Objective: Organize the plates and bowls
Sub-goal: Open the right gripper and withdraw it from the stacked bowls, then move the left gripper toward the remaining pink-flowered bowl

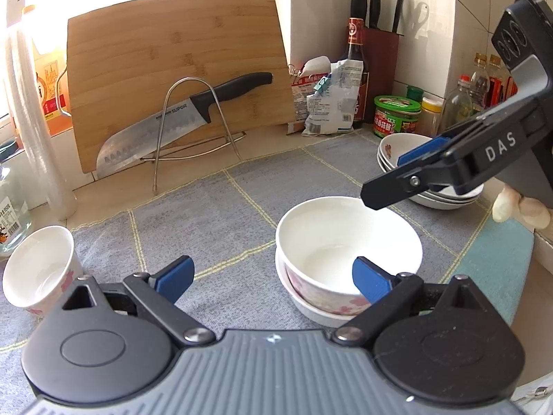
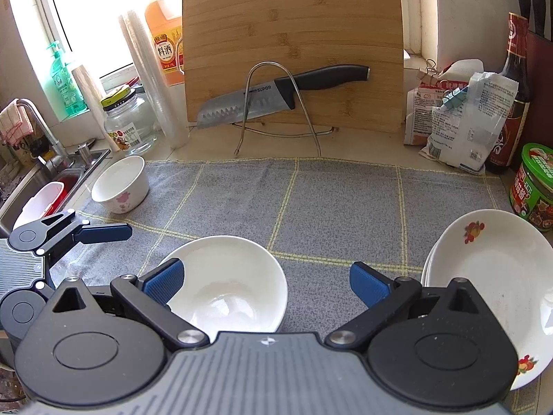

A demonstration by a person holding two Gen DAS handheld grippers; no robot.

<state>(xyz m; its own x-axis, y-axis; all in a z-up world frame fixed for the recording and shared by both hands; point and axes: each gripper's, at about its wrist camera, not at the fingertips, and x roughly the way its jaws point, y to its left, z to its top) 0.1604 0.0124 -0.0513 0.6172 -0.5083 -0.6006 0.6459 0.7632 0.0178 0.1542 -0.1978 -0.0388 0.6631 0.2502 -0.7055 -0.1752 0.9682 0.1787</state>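
- The left tongs (image 1: 273,278) and right tongs (image 2: 266,285) are both spread wide and pinch nothing.
- Between them sit the nested bowls (image 1: 345,252), apparently stacked to save room.
- The stacked plates (image 2: 497,276) lie just right of the right tongs; a lone bowl (image 2: 121,185) sits well ahead to the left, likely next to be nested.
- A grey checked cloth (image 2: 311,200) covers the table; a cutting board (image 2: 293,45) and knife (image 2: 276,93) stand against the kitchen's window wall.

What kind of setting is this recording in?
A home kitchen counter, most likely. A knife rests on a rack against a bamboo cutting board, a sink with a faucet sits at the left, and sauce bottles line the tiled wall.
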